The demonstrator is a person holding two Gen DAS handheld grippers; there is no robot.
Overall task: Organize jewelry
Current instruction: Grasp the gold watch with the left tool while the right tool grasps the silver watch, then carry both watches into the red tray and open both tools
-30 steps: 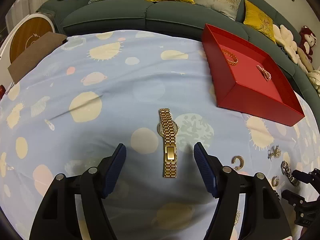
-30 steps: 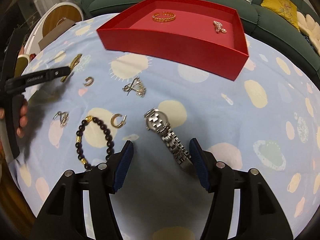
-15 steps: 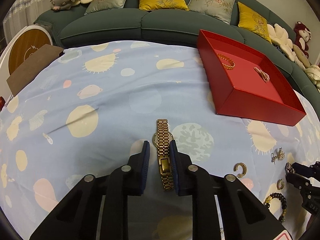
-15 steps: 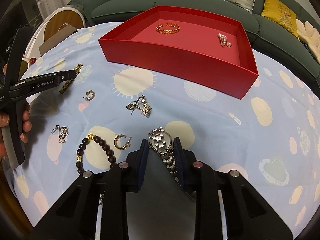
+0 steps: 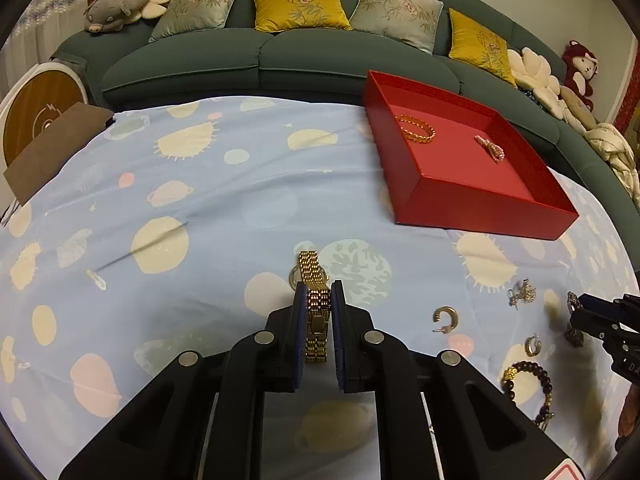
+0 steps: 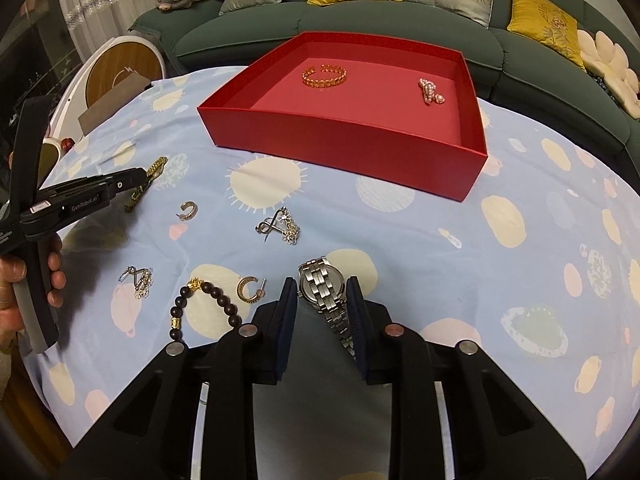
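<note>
Gold watch (image 5: 315, 308) pinched in your left tongs (image 5: 316, 300) at tabletop level; right tongs (image 6: 323, 300) straddle the silver watch (image 6: 325, 292) (contact unclear). Next: lift both to the red tray (image 6: 344, 148).

Green sofa (image 5: 280, 56), yellow cushions (image 5: 298, 2), grey plush pig (image 5: 118, 2).

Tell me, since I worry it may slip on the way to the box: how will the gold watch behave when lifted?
The gold watch has a linked band, so both ends will probably droop from the left claw. Its polished links may slide between the pads. It looks fairly heavy for its size, and the grip sits near the clasp, so the dial end may hang lower.
</note>
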